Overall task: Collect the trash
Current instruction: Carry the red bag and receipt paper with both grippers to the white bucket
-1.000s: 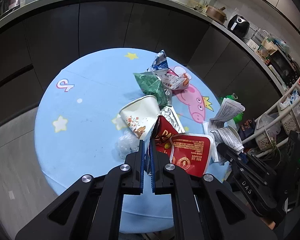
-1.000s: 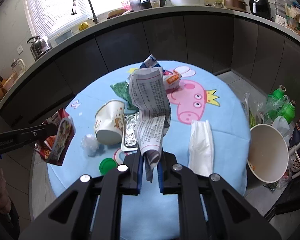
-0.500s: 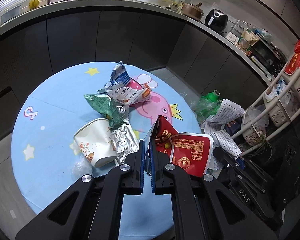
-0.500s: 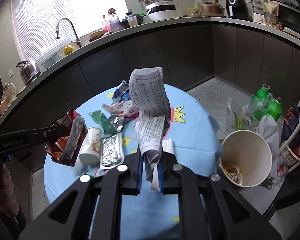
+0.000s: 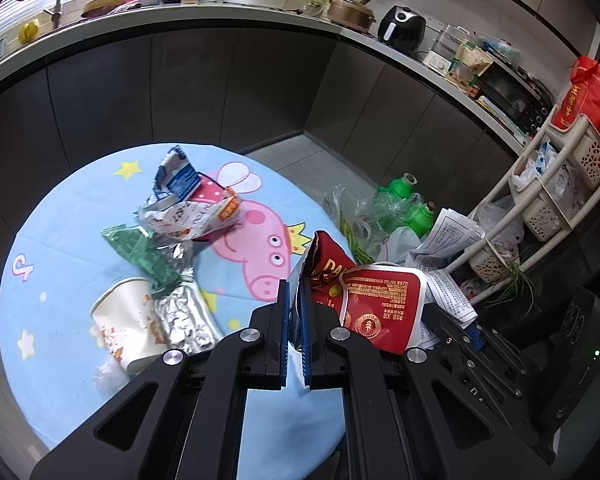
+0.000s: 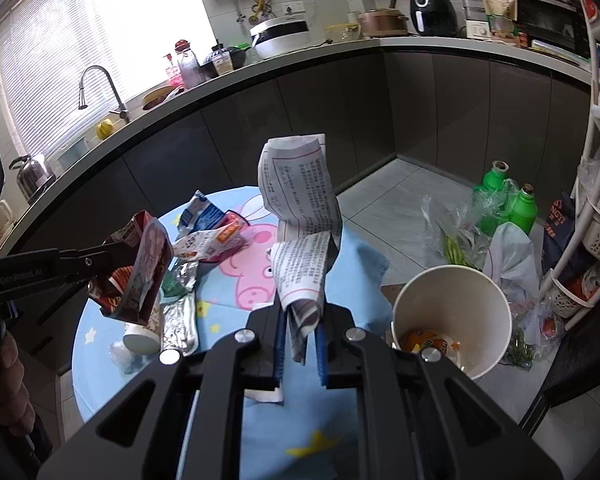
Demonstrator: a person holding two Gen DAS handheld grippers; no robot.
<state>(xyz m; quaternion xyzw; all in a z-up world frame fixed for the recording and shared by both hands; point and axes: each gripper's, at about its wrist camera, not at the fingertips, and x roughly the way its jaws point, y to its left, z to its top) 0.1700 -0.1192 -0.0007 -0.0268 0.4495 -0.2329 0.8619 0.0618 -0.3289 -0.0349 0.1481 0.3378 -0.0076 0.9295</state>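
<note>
My left gripper [image 5: 295,300] is shut on a red snack wrapper [image 5: 374,304] and holds it above the right edge of the round blue table [image 5: 60,216]. It also shows in the right wrist view [image 6: 136,268]. My right gripper [image 6: 300,332] is shut on a printed paper sheet [image 6: 300,208], held upright above the table's right side. A large white paper bucket [image 6: 452,316] stands on the floor to the right, with some trash inside. On the table lie a white paper cup [image 5: 128,328], a foil wrapper [image 5: 184,312], a green wrapper [image 5: 144,252] and white-blue wrappers [image 5: 188,208].
Green bottles [image 6: 504,204] and plastic bags [image 6: 456,236] lie on the floor right of the table. A white basket rack [image 5: 556,184] stands at the far right. Dark cabinets [image 5: 220,80] under a curved counter ring the room.
Both grippers have swung right with their loads, toward the table's right edge. The white bucket and floor clutter have come closer in the right wrist view.
</note>
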